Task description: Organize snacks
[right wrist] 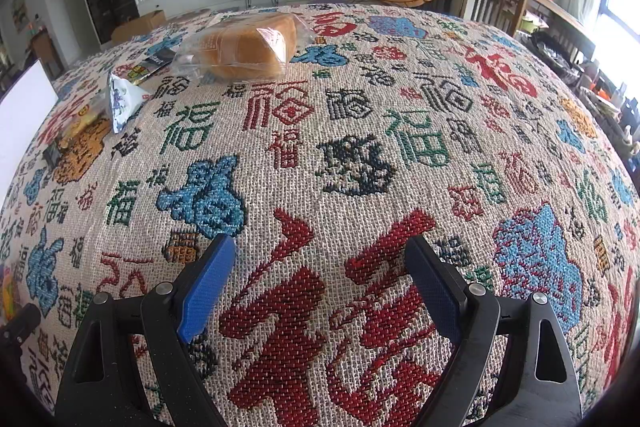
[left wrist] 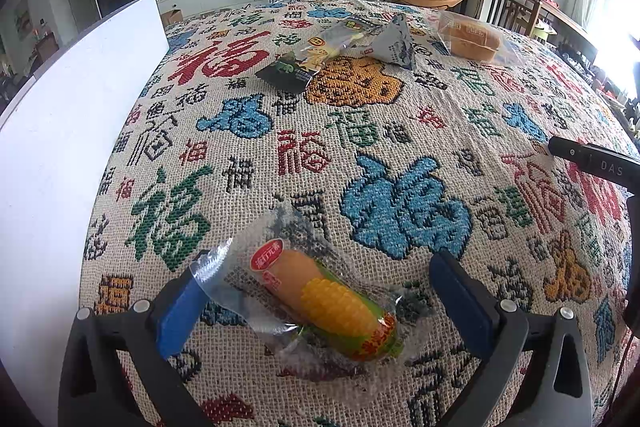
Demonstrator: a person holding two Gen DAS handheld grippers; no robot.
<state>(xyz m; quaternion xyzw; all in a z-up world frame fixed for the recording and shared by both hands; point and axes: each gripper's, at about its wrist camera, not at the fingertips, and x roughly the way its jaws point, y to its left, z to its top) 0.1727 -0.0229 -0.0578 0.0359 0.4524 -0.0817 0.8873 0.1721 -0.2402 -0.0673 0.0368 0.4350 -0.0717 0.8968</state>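
A corn-printed snack pack in clear wrap lies on the patterned tablecloth between the open jaws of my left gripper; its left wrapper end touches the left blue pad. Farther off lie a long dark-ended snack packet, a grey triangular pack and a bagged bread loaf. My right gripper is open and empty above bare tablecloth. The bread loaf and the triangular pack lie far ahead to its left.
A white box wall stands along the table's left side. Part of the other gripper's black body shows at the right edge. Chairs, a dining table and a TV cabinet stand beyond the table.
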